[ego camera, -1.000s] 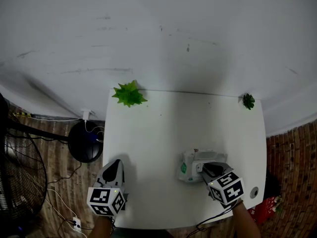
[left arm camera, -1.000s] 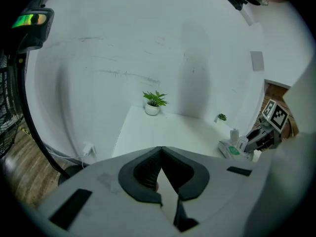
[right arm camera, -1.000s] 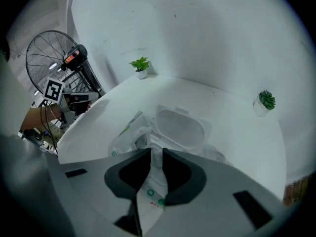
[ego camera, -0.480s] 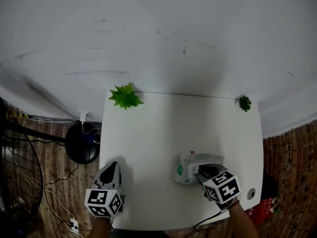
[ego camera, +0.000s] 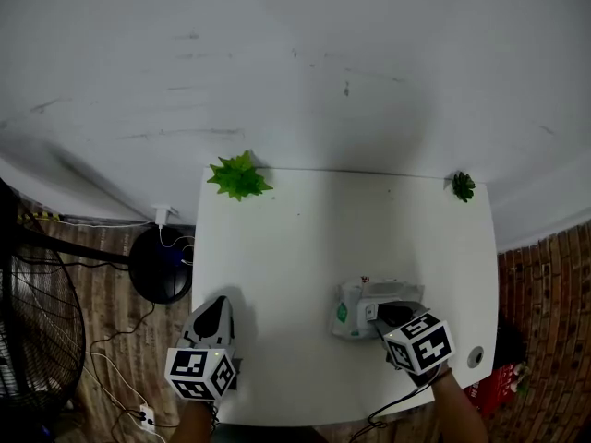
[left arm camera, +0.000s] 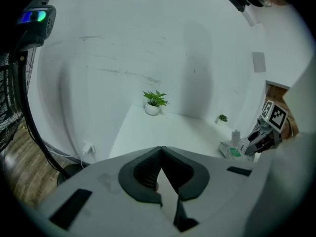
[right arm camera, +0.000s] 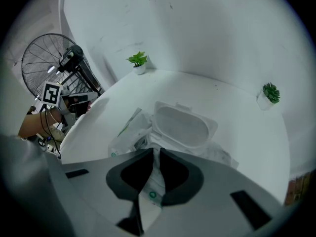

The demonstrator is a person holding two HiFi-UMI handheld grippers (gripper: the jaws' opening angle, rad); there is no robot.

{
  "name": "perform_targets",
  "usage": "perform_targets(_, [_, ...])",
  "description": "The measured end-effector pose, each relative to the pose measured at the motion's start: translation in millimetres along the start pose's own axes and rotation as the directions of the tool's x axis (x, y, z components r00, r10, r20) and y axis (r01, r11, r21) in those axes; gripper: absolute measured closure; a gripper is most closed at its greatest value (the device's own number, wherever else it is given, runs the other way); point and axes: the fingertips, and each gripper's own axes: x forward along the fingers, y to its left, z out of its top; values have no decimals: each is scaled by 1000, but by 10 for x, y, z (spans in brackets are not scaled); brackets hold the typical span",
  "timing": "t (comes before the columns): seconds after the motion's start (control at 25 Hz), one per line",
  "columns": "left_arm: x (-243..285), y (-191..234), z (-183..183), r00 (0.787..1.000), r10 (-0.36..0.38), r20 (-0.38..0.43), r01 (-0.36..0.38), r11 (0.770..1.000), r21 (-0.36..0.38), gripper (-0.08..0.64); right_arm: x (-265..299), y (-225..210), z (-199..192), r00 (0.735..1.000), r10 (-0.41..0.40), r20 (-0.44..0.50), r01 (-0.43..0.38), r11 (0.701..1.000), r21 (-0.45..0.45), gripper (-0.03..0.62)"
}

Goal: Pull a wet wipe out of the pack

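The wet wipe pack (ego camera: 355, 306) lies on the white table (ego camera: 305, 238) near its front right, and its flip lid (right arm camera: 180, 126) stands open. My right gripper (ego camera: 379, 311) rests on the pack's near end. In the right gripper view its jaws are shut on a narrow white sheet (right arm camera: 153, 184) with a small green mark, which runs out of the pack's opening. My left gripper (ego camera: 218, 306) sits at the table's front left corner, far from the pack. It is shut with its tips (left arm camera: 161, 151) touching and nothing between them.
A leafy green plant (ego camera: 239, 175) stands at the table's back left corner and a small dark plant (ego camera: 463, 186) at the back right. A round hole (ego camera: 476, 356) is in the table's front right. A fan (ego camera: 32, 330) and a black round object (ego camera: 161, 264) stand on the floor at left.
The head view swayed slightly left and back. Both grippers and the pack hold their places.
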Motion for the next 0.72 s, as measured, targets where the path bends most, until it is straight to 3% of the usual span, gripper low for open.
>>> perform_targets(0.72, [-78, -45, 92, 999, 3, 35, -2, 1000, -19, 558, -3, -35, -1, 999, -35, 13, 35, 999, 19, 585])
